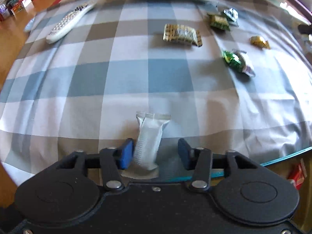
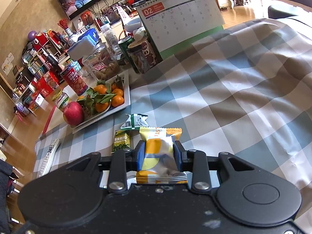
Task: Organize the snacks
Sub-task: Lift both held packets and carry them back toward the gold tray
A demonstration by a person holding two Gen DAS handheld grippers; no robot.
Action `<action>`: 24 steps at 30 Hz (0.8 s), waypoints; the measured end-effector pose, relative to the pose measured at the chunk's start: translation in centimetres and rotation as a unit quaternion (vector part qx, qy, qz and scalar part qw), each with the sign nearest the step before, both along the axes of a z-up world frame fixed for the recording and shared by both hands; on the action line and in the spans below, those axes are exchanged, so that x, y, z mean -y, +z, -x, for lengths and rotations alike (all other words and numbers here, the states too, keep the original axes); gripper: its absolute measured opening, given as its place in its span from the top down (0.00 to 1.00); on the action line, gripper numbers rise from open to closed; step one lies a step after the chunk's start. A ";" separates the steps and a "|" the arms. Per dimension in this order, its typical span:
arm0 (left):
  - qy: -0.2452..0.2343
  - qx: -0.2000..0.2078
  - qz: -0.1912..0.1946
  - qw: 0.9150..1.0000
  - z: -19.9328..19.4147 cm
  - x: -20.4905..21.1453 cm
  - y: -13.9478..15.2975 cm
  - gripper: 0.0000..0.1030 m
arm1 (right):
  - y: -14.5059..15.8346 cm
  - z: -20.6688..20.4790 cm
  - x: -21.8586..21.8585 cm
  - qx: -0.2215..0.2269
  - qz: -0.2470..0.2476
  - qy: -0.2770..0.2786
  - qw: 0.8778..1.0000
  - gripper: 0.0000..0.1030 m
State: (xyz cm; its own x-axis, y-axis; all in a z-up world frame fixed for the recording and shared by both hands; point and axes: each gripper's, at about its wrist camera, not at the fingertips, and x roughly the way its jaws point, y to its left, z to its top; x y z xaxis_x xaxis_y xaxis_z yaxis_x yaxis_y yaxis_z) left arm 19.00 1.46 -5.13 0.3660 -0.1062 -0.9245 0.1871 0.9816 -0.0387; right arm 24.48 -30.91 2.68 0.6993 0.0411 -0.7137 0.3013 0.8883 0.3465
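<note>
The left claw (image 1: 156, 152) stands released around a slim silver foil snack packet (image 1: 150, 140), which touches its left blue pad but not the right one, on the grey-and-blue checked cloth of the counter (image 1: 97, 81). The right claw (image 2: 159, 152) is clenched on a yellow-and-white foil snack pouch (image 2: 159, 152), just beside a green pea packet (image 2: 121, 143) lying on that cloth.

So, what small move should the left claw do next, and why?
Probably close the left claw on the silver packet: the packet stands between the pads, touching one pad with a gap at the other. The right claw already holds the orange-and-yellow packet.
</note>
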 end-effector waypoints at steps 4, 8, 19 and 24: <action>0.011 0.010 0.008 1.000 -0.6 0.4 0.2 0.74 | -0.1 -0.1 -0.3 0.000 0.002 0.005 1.000 0.68; 0.024 0.029 0.020 0.999 -1.6 1.2 0.4 0.74 | -0.1 0.0 -0.7 -0.002 0.007 0.012 1.000 0.68; 0.021 0.064 0.047 0.997 -2.1 4.2 1.6 0.74 | -1.0 -0.8 -2.4 -0.015 0.020 0.039 0.999 0.68; 0.039 0.069 0.056 0.995 -2.2 4.3 1.8 0.74 | -1.8 -1.3 -3.9 -0.027 0.031 0.056 0.998 0.68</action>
State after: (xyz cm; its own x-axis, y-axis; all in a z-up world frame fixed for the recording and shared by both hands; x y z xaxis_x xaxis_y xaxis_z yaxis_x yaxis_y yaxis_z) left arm 21.16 -2.83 -3.31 0.5002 -0.1720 -0.8486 0.1216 0.9843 -0.1278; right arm 25.80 -27.04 0.92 0.6537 0.0721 -0.7533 0.2149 0.9368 0.2762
